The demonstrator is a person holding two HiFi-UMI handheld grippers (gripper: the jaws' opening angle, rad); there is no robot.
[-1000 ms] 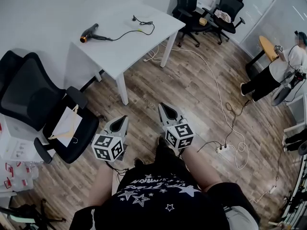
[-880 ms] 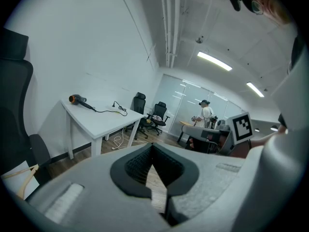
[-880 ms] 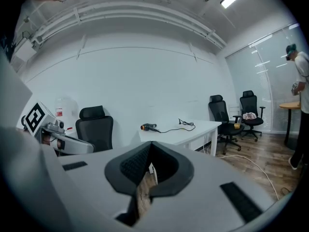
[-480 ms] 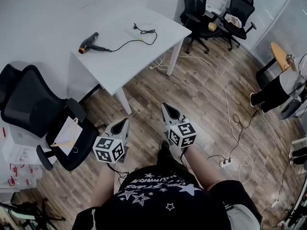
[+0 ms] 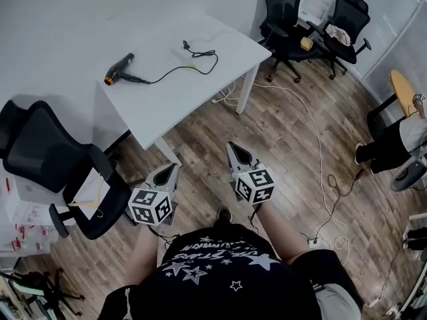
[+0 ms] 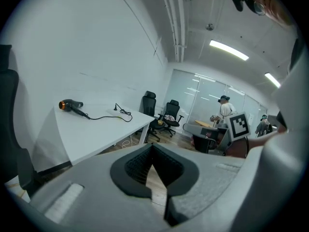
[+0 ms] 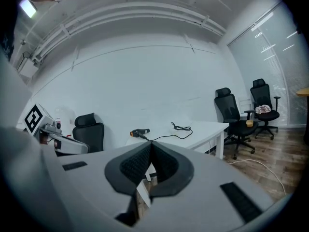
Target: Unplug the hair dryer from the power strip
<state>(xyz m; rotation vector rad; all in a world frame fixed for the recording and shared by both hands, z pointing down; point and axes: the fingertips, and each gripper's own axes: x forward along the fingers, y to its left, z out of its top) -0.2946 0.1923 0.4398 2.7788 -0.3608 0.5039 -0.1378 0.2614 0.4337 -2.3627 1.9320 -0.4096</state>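
The hair dryer (image 5: 119,69) lies on its side on the white desk (image 5: 173,95), near the desk's corner next to the wall. Its long axis runs roughly along the left edge of the desk, and its orange mouth points to that corner. Its black cord (image 5: 175,70) goes across the desk top and ends in a plug (image 5: 186,45) that lies loose near the far edge. A white power strip (image 5: 315,243) is on the wooden floor (image 5: 287,145), beside the person's right arm and partly hidden. The left tongs (image 5: 168,172) and the right tongs (image 5: 235,153) are both closed and hold nothing. They hang over the floor, well apart from the desk.
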